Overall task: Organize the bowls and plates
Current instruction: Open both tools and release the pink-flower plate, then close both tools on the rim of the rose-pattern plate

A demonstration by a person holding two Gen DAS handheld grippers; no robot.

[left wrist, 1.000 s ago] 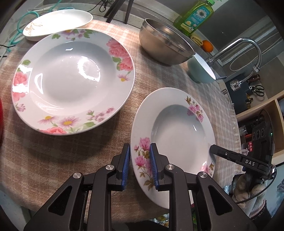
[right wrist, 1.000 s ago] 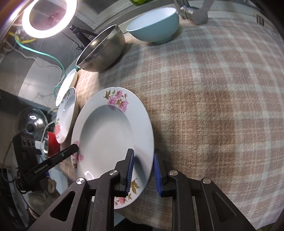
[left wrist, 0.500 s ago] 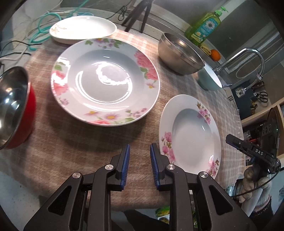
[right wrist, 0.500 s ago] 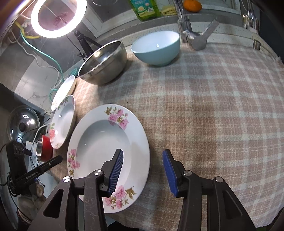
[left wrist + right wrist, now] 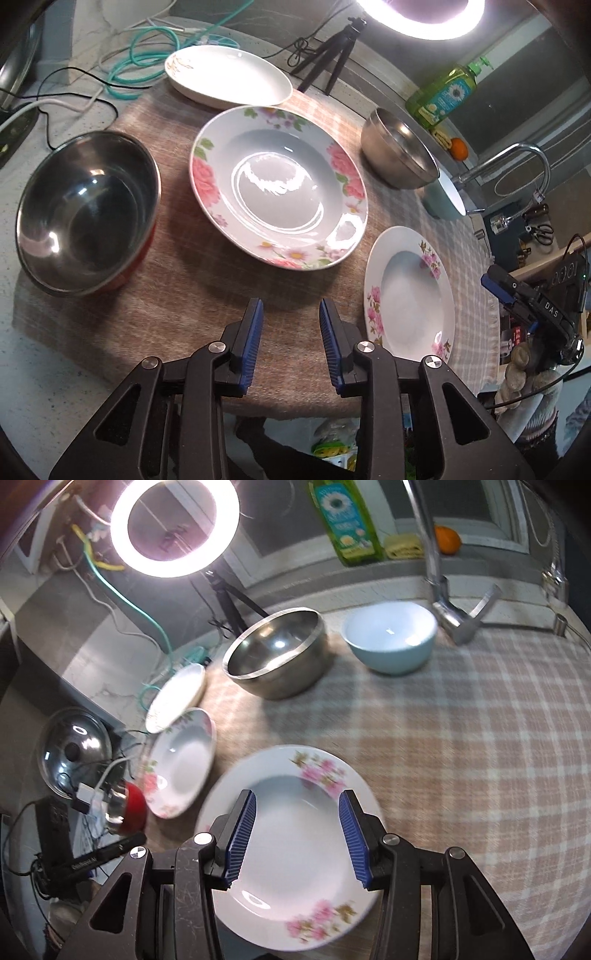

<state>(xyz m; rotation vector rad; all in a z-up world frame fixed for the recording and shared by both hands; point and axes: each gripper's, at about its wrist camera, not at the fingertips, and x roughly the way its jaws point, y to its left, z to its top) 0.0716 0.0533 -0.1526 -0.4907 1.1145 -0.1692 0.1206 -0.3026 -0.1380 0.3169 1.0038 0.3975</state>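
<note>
Small plate [image 5: 295,853] flat on checked cloth [image 5: 461,746], near its front edge, ungripped. Right claw [image 5: 297,840] above it, jaws just widened, nothing between. Left claw [image 5: 290,341] over bare cloth beside plate, jaws just parted, narrower, empty.

Glossy white floral porcelain plate [image 5: 279,192]; polished stainless steel bowl [image 5: 86,212]; matt woven plaid cloth [image 5: 461,738]; ribbed blue rubber gripper pads [image 5: 253,341].
</note>
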